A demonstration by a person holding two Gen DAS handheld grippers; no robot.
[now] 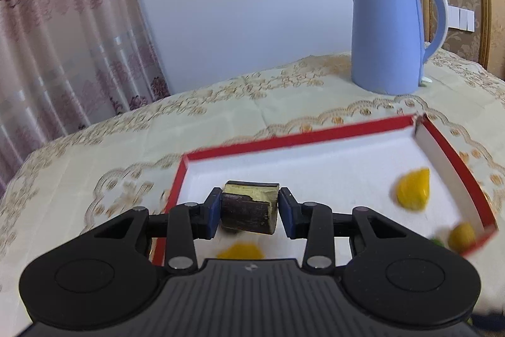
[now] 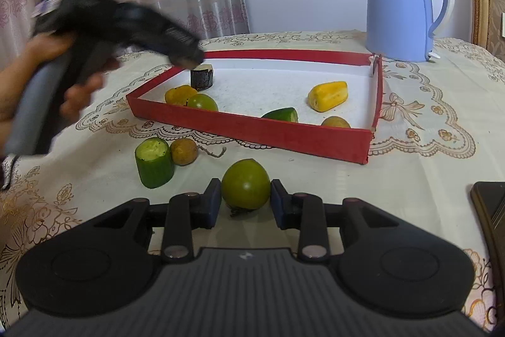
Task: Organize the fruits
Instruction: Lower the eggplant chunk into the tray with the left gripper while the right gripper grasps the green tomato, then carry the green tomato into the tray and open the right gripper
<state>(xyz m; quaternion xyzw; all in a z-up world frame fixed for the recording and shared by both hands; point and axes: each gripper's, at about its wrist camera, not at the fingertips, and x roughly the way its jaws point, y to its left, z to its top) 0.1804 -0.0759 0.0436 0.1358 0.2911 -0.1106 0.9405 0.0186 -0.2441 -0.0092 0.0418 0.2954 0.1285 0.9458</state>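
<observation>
My left gripper [image 1: 249, 204] is shut on a dark-skinned, pale-fleshed chunk [image 1: 247, 215], held over the near left part of the red tray [image 1: 300, 139] with the white floor. In the right wrist view a hand holds that left gripper [image 2: 192, 62] at the tray's far left corner, the dark chunk [image 2: 202, 78] at its tip. My right gripper [image 2: 245, 199] is shut on a round green fruit [image 2: 245, 183] resting on the tablecloth in front of the red tray [image 2: 252, 131]. In the tray lie a yellow piece [image 2: 328, 95], a cut cucumber end [image 2: 281, 115] and several round fruits.
A cucumber chunk [image 2: 154, 162] and a brown round fruit [image 2: 183, 151] stand on the cloth left of my right gripper. A blue kettle [image 2: 401, 2] stands behind the tray at the right. A dark flat object [image 2: 489, 210] lies at the right edge.
</observation>
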